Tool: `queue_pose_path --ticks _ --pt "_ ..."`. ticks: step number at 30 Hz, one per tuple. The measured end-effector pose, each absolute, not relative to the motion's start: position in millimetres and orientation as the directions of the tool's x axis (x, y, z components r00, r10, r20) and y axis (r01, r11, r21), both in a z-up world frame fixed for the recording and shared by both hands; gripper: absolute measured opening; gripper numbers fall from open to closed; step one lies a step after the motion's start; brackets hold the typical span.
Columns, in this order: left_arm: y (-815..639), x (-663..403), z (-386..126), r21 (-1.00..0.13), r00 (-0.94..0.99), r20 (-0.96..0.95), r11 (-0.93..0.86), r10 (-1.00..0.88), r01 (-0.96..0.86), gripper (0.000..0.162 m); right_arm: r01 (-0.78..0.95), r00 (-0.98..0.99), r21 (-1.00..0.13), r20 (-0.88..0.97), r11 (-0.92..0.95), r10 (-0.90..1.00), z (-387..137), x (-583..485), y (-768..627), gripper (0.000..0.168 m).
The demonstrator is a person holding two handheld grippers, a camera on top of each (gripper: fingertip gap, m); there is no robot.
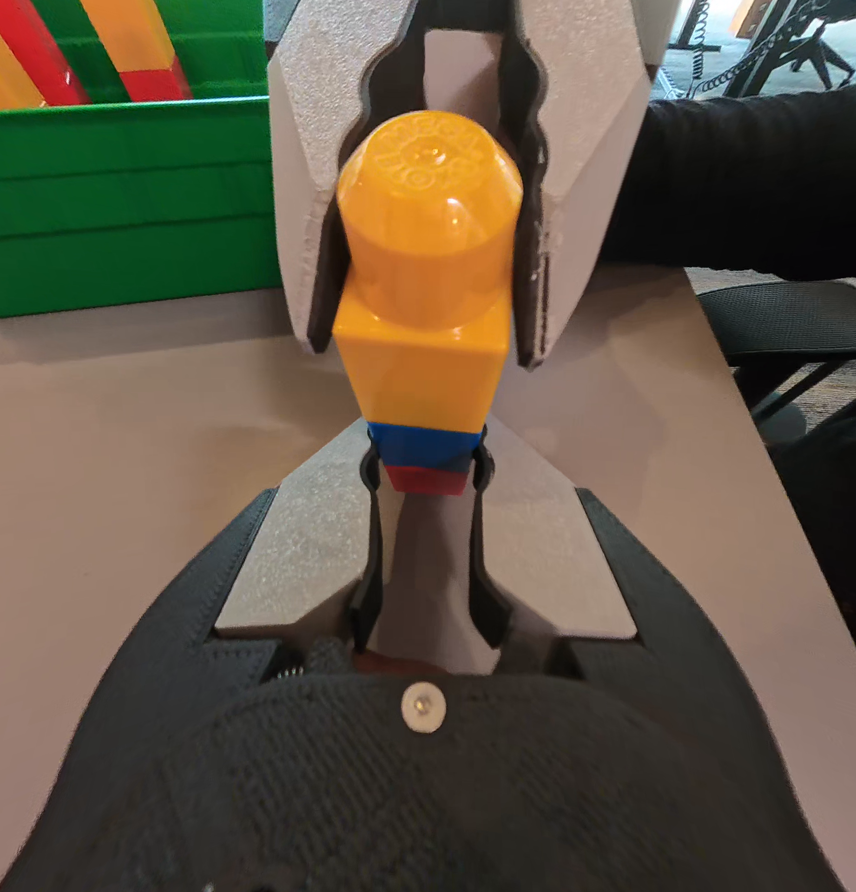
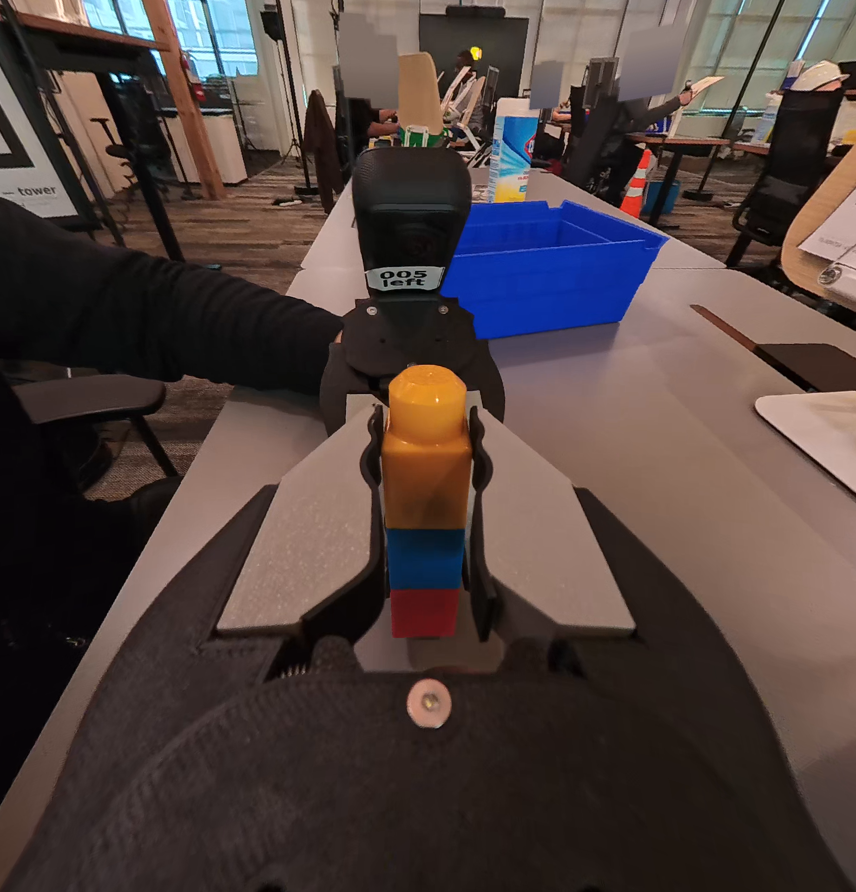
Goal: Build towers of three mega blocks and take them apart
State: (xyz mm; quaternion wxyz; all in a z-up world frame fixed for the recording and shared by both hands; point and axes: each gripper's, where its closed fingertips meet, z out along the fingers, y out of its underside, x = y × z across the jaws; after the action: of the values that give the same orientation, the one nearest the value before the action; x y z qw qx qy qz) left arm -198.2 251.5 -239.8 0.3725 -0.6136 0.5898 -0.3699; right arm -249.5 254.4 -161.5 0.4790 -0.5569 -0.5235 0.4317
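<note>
1. Three stacked blocks form one tower: orange block (image 1: 419, 309) on top, blue block (image 1: 423, 446) in the middle, red block (image 1: 426, 480) at the bottom.
2. Nearest in the left wrist view, the left claw (image 1: 426, 458) is clamped on the blue block.
3. Opposite it, the right claw (image 2: 425, 463) grips the orange block's sides.
4. Below the tower lies the grey bench (image 1: 126, 458).
5. Farther off, a green bin (image 1: 126, 202) holds more blocks; a blue bin (image 2: 551, 270) sits behind the left claw.
</note>
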Motion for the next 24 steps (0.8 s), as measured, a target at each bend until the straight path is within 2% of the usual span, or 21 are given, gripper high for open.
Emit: queue_pose_path --ticks 6,16,24 --pt "266 -199 -245 -0.876 0.123 0.024 -0.08 -0.992 -0.476 0.035 0.218 0.171 -0.975 0.07 0.031 0.983 -168 -248 268 0.033" --pt "241 -200 -244 -0.879 -0.018 0.06 -0.044 -0.998 -0.475 0.034 0.186 0.013 -0.983 0.004 0.001 1.0 -167 -248 246 0.033" --pt "249 -201 -242 -0.884 0.03 0.085 -0.089 -0.996 -0.459 0.034 0.155 0.052 -0.987 -0.032 -0.04 0.998 -168 -248 255 0.033"
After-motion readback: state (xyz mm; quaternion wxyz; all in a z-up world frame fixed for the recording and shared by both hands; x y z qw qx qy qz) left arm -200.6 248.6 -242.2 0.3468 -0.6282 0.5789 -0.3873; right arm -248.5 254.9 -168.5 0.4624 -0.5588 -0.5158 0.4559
